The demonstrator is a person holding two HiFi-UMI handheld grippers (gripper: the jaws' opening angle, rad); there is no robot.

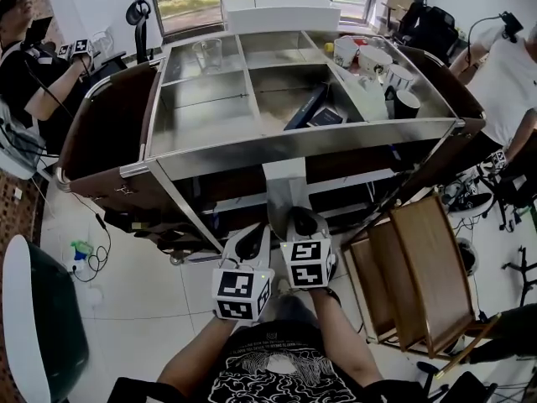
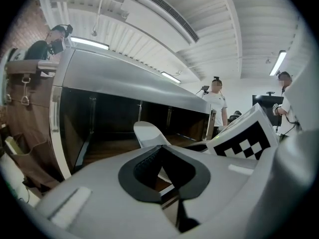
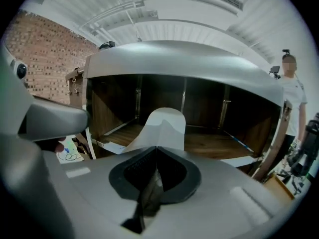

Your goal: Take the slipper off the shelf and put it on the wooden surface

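Observation:
A pale grey slipper [image 1: 285,187] sticks out from my right gripper [image 1: 295,217] toward the cart's lower level. In the right gripper view the slipper [image 3: 163,126] rises straight from the jaws, which are shut on its near edge. Behind it lies the wooden shelf [image 3: 214,146] under the cart's metal top. My left gripper [image 1: 260,235] sits just left of the right one, slightly nearer to me. Its view shows the slipper [image 2: 147,133] just beyond its tips. Its pads stand close together with a pale sliver between them, and a grip is unclear.
The cart's steel top [image 1: 310,137] holds compartments with a glass jar [image 1: 208,54], dark flat items [image 1: 306,107] and cups [image 1: 375,61]. A wooden frame [image 1: 419,267] leans at the right. People stand at the left [image 1: 33,65] and right [image 1: 512,82]. Cables lie on the floor [image 1: 88,254].

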